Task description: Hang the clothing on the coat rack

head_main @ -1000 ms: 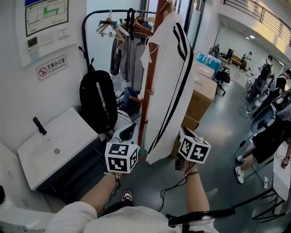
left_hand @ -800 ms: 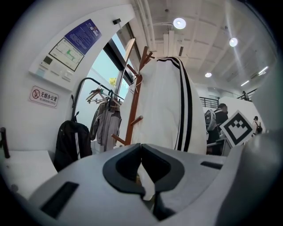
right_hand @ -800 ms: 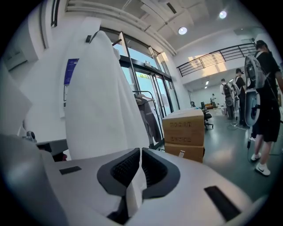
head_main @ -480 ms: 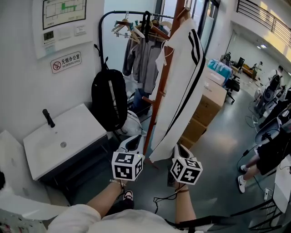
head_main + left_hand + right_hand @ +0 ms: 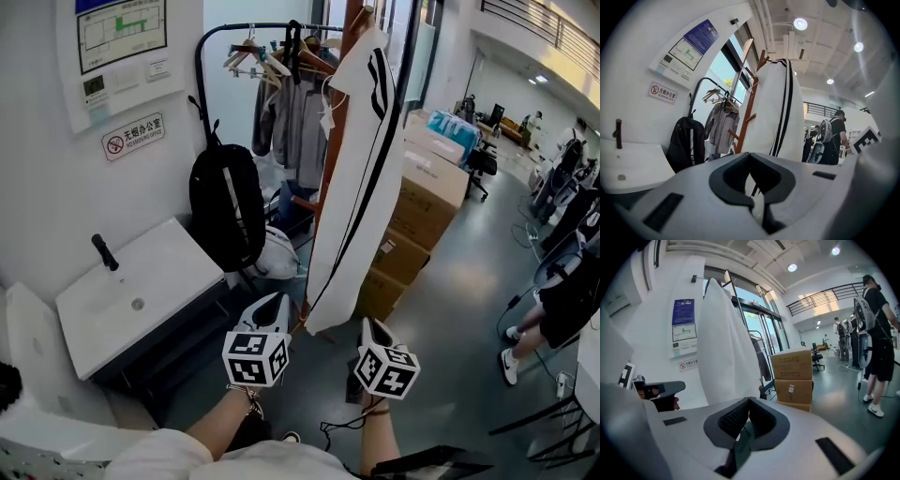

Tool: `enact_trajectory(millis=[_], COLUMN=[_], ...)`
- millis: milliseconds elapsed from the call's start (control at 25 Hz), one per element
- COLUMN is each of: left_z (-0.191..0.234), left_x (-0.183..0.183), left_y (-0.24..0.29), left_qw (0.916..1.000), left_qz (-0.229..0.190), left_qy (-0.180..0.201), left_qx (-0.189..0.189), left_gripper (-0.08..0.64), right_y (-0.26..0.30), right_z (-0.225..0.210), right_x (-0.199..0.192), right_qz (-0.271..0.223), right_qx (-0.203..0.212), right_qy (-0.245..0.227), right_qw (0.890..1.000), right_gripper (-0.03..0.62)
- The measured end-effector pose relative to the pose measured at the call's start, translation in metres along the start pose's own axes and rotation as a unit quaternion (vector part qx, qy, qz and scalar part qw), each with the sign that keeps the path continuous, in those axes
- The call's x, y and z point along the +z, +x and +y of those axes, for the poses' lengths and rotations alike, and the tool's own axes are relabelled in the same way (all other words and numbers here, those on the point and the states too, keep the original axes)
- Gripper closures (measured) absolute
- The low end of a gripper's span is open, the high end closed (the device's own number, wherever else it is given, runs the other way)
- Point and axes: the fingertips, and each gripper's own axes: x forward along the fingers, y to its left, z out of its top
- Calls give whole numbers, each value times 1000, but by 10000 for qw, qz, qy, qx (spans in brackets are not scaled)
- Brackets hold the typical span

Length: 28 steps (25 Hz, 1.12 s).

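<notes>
Both shut and empty, your left hand-held gripper (image 5: pixel 274 305) and right hand-held gripper (image 5: pixel 368 326) have dropped away, so the white jacket (image 5: pixel 356 169) hangs free on the coat rack (image 5: pixel 353 17).

The left gripper (image 5: pixel 274 304) and right gripper (image 5: pixel 367 326) point forward side by side on outstretched forearms, jaws closed

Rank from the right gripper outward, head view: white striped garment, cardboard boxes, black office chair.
1. White striped garment, hanging just ahead of the right gripper.
2. Cardboard boxes, stacked behind it, right.
3. Black office chair, far down the hall, right.
</notes>
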Motion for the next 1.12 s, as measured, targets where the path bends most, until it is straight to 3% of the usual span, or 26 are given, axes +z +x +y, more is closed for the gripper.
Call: enact_trajectory(millis=[400, 680, 1120], left_z=[11, 53, 108], left_x=[26, 41, 57], left_y=[12, 14, 20], left_qw=[9982, 9957, 9913], left_qz=[-179, -203, -163], left_qy=[229, 360, 423], left_qx=[-533, -831, -1232], left_gripper=[552, 552, 552], right_y=[-2, 12, 17], right_z=[1, 36, 71], right_x=[3, -8, 4], right_qz=[-184, -189, -682], right_qx=[-722, -929, -1519], right_qy=[83, 64, 274], right_qw=[9972, 9955, 9857], right_gripper=[569, 569, 569])
